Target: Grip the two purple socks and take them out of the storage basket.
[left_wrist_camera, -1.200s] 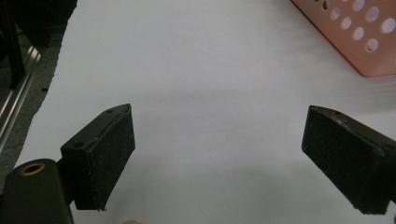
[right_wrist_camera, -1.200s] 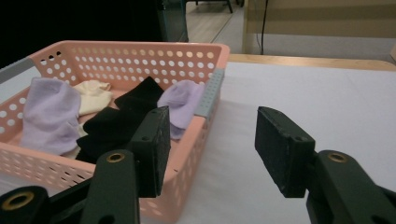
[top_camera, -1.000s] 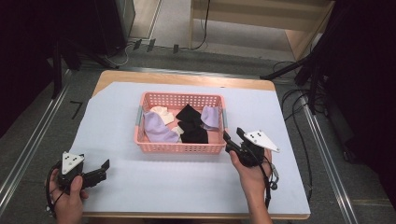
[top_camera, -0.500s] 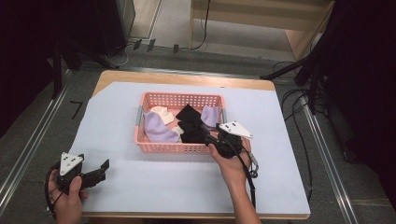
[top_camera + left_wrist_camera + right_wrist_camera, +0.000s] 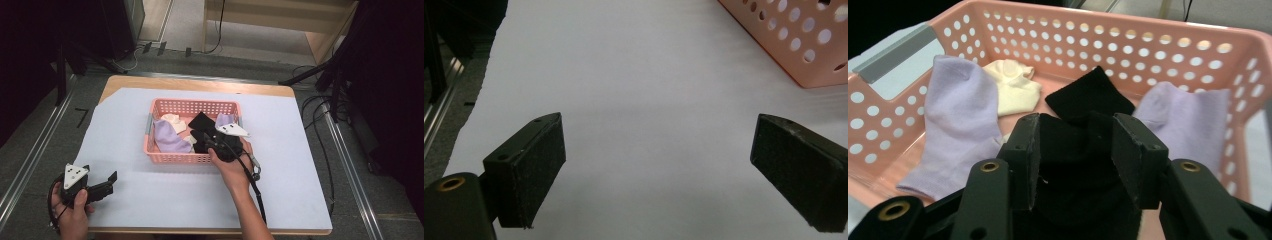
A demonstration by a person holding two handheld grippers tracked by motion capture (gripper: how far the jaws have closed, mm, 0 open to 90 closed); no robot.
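Nearest the person, the left tongs [image 5: 107,181] rest in the left hand [image 5: 70,212] at the near left corner of the bench [image 5: 300,150], low over the white sheet [image 5: 165,195]; the left gripper view shows their jaws spread wide with only bare sheet between them, and a corner of the pink basket [image 5: 804,45] well apart at upper right. Farther in, the right hand [image 5: 231,167] reaches over the near wall of the pink basket [image 5: 192,107], carrying the right tongs [image 5: 200,136] down inside it. In the right gripper view the right tongs [image 5: 1076,150] stand at a narrow gap with the black sock [image 5: 1088,165] lying between the two pads [image 5: 1029,155]; the fabric fills the gap, but whether the pads are pressing on it cannot be told. To the left of the tongs in that view lies a lilac sock [image 5: 955,125], touching the basket's near wall, and beyond it a cream sock [image 5: 1015,90]. To the right lies a second lilac sock [image 5: 1188,120], against the far right side. The black sock's far end [image 5: 1090,95] lies flat on the basket floor between the cream sock and the second lilac sock.
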